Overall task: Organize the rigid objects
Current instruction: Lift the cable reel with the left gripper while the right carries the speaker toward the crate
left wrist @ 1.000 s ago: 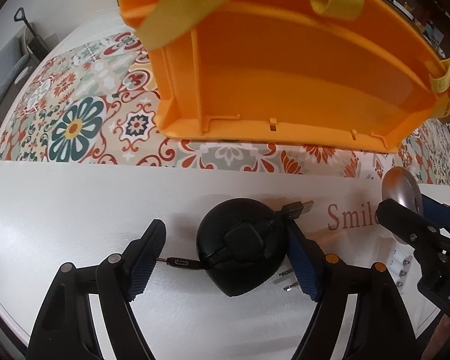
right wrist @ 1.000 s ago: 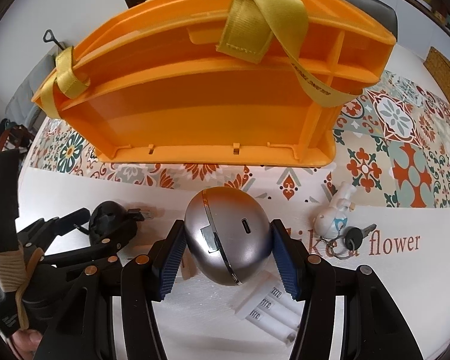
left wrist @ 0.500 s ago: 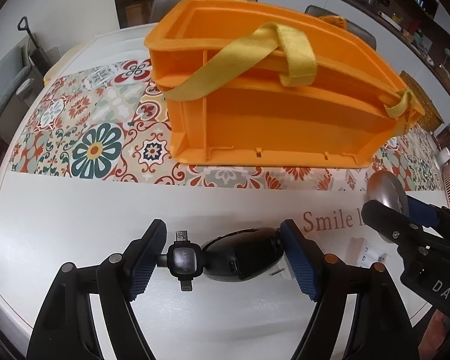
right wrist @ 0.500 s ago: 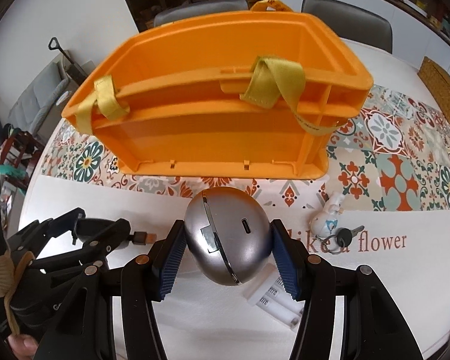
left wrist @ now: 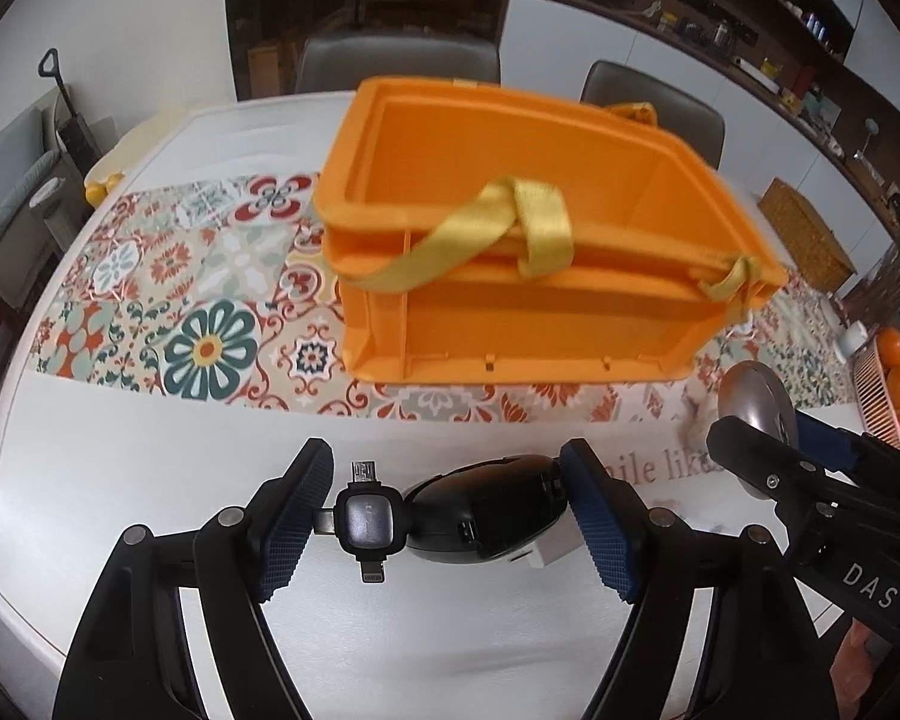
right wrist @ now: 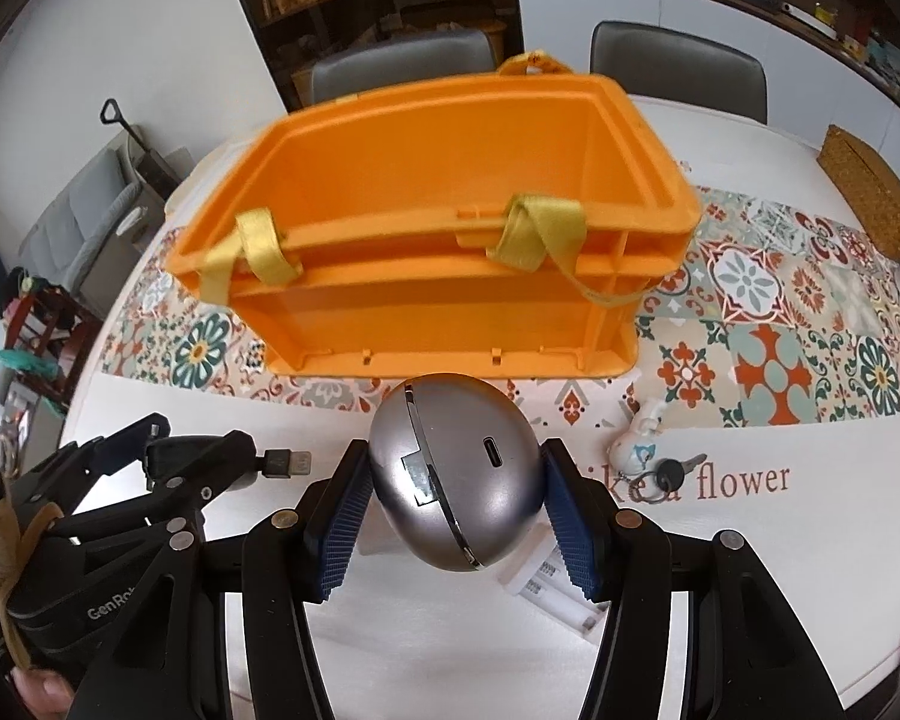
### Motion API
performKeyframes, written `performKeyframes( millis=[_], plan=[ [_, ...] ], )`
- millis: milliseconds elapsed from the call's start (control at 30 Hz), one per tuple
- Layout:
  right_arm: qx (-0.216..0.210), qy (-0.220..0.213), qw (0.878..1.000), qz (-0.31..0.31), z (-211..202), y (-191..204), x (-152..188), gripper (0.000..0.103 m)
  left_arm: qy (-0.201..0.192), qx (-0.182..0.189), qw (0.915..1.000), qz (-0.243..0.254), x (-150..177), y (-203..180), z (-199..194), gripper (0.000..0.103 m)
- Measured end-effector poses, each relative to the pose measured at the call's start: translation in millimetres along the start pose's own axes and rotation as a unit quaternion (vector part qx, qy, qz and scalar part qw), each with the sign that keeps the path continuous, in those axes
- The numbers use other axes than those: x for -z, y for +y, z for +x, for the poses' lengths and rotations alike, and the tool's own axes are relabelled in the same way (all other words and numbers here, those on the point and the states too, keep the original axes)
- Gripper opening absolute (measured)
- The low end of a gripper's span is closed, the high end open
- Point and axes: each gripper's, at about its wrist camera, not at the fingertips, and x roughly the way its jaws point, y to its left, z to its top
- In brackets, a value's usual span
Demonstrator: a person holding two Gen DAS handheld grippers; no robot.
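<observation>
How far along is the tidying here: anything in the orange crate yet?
The orange crate looks empty. In hand: left claw holds a black charger, right claw a silver egg-shaped gadget. Left on the table: keyring figurine and white battery case.

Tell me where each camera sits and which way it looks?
Left wrist view: sits on the left tongs, looking forward and down at the black charger they grip and the orange box; the right tongs show at the right edge.
Right wrist view: sits on the right tongs, looking forward and down at the silver ball they grip; the left tongs and a fingertip show at the left.
Both see the box and the table.
</observation>
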Motion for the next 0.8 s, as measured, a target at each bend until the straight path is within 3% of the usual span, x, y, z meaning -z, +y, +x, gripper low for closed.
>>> performKeyframes(
  millis=[800],
  plan=[
    [-0.005, -0.085, 0.996, 0.003, -60, 9, -37, 0.057, -0.09, 0.015, 0.9955, 0.026, -52, -13, -60, 0.078]
  ],
)
